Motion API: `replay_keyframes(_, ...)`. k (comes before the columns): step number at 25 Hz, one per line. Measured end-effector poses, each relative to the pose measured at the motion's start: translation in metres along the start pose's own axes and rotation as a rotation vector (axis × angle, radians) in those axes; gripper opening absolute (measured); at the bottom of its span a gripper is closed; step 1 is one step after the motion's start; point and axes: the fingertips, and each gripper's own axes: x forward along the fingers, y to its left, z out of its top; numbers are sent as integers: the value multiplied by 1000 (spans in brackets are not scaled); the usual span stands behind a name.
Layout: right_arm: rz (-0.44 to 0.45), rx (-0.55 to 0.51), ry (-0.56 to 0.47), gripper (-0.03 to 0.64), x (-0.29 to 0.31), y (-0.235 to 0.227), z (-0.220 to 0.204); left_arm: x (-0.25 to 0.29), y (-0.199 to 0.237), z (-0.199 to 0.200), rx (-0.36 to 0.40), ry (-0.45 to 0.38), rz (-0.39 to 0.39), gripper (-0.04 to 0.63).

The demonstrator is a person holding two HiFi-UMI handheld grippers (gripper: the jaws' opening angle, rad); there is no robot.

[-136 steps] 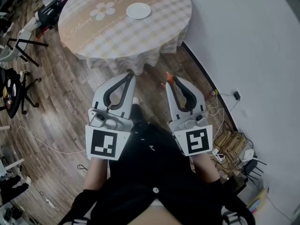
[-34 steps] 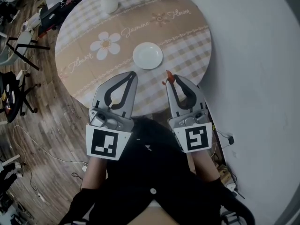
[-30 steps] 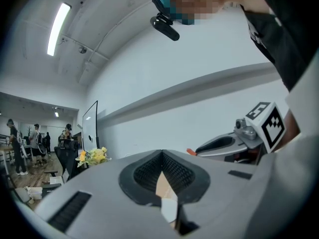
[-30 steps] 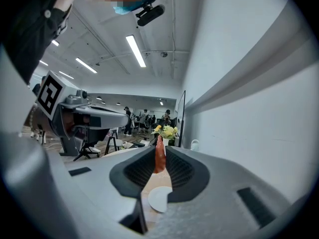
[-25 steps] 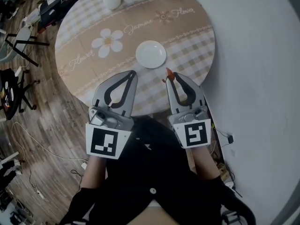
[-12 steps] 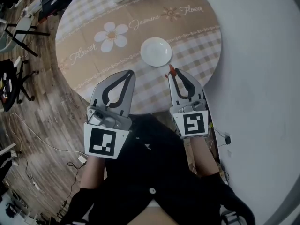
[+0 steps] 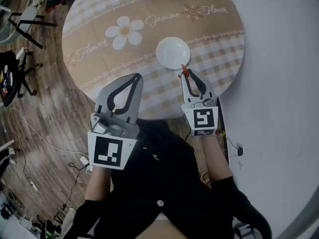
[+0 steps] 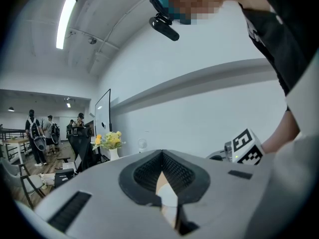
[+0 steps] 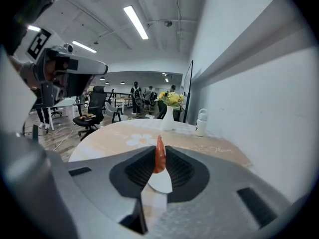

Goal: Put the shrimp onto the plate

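Observation:
A small white plate (image 7: 173, 53) lies on the round checked table (image 7: 99, 68); in the right gripper view the plate (image 9: 160, 181) shows between the jaws. My right gripper (image 7: 184, 72) is shut on an orange-red shrimp (image 7: 183, 69), its tip at the plate's near right rim. The same shrimp (image 9: 159, 155) sticks up from the shut jaws in the right gripper view. My left gripper (image 7: 135, 77) is shut and holds nothing, hanging over the table's near edge left of the plate. Its shut tips (image 8: 163, 188) point at a pale wall.
A white vase with yellow flowers (image 9: 169, 114) and a small white bottle (image 9: 201, 122) stand at the table's far side. Office chairs (image 7: 12, 78) and cables lie on the wooden floor to the left. A pale wall (image 7: 279, 59) runs close along the table's right.
The table has drawn closer beneath me. My right gripper moved forward with the shrimp, from short of the table edge to the plate's rim. The left gripper stayed level.

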Motion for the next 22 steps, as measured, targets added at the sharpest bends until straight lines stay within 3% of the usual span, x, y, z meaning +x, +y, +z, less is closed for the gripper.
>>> replay_keyframes(22, 79, -92, 258, 49, 81, 4, -97, -17, 14, -20, -34, 40, 75, 2)
